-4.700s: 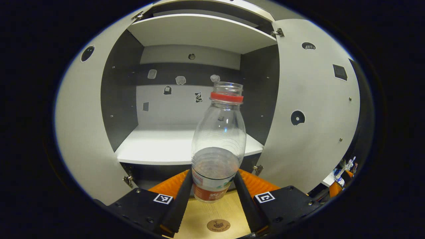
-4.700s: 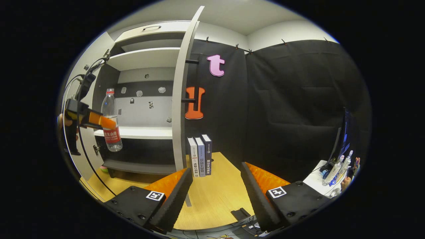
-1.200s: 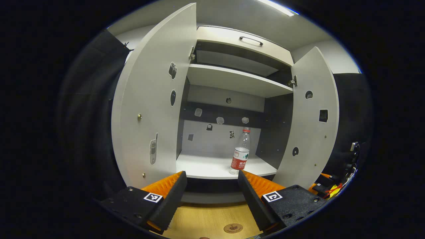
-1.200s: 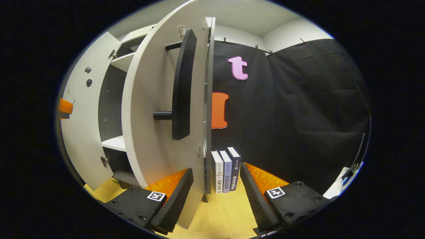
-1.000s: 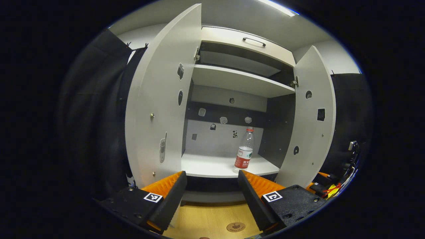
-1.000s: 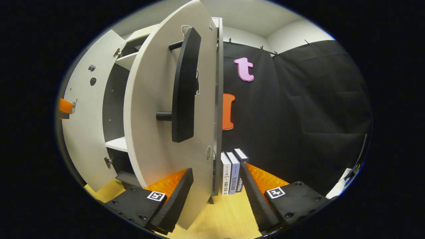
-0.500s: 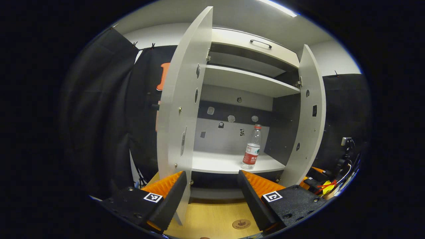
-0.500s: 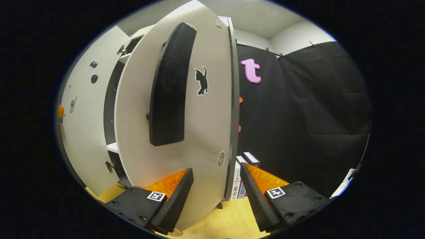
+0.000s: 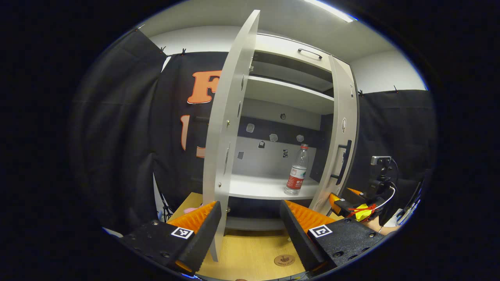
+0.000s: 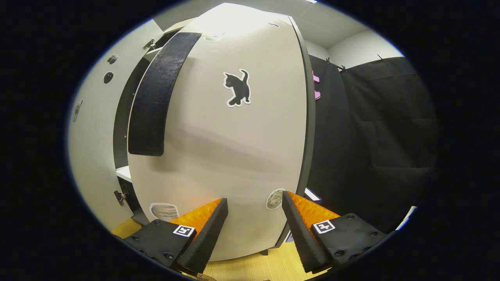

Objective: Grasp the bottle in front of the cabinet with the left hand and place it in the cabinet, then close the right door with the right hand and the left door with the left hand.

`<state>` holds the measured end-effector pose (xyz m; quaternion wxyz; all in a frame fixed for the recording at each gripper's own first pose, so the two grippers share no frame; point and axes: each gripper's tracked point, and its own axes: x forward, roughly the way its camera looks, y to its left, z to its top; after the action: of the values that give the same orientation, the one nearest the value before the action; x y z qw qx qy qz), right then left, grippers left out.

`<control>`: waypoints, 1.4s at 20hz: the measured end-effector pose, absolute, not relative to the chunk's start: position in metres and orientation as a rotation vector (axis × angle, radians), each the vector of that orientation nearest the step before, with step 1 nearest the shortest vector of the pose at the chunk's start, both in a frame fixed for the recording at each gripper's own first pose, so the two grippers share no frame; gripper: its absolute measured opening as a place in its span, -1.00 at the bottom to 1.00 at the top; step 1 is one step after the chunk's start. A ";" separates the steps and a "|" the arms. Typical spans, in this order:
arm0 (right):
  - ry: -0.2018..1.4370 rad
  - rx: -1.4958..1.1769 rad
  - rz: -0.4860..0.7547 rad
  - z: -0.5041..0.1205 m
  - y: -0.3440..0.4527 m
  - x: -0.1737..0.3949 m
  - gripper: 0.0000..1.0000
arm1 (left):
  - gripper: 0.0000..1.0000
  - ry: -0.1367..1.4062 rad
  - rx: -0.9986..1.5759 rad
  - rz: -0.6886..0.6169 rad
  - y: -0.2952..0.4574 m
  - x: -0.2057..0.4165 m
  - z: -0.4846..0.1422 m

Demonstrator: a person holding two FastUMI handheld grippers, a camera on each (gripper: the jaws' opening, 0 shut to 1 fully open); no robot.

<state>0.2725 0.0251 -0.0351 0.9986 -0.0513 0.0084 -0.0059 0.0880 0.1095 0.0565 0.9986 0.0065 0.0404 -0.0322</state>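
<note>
Bottle [image 9: 296, 175] is in the cabinet [image 9: 289, 93], upright on the lower shelf [image 9: 258, 187], toward the shelf's right end, near the right door [image 9: 339, 136]. Red cap and red label, otherwise clear.

Your left gripper [image 9: 250, 226] hangs in front of the cabinet, fingers apart, nothing between them. Its left finger [image 9: 203, 230] sits just by the bottom edge of the left door [image 9: 226, 117]; I can't tell if they touch. The left door stands roughly edge-on in the left gripper view, wide open.

The right door is swung partly in over the cabinet opening; in the left gripper view its black handle [image 9: 343, 160] faces outward. Your right gripper [image 10: 252, 226] is up close against that door's outer face [image 10: 234, 136], fingers apart, empty. Contact with the panel is not clear from the right gripper view. From the left gripper view, the right gripper [image 9: 345, 203] sits low beside the right door's bottom edge.

Cat sticker [image 10: 237, 89] on the right door, right of its handle [image 10: 156, 97]. Worktop [image 9: 250, 255] under the cabinet is light wood.
</note>
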 end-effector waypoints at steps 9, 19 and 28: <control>0.011 -0.112 -0.022 -0.035 0.027 0.273 0.87 | 0.89 0.081 0.035 0.041 0.161 0.079 0.051; 0.007 -0.128 -0.024 -0.034 0.030 0.269 0.88 | 0.88 0.072 0.076 0.156 0.218 0.073 0.050; -0.010 -0.120 -0.023 -0.034 0.038 0.266 0.88 | 0.89 0.110 0.054 0.172 0.231 0.098 0.036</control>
<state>0.2663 0.0381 -0.0339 0.9981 -0.0597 -0.0051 -0.0115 0.0975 0.2308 0.0361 0.9944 0.0269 0.0551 0.0860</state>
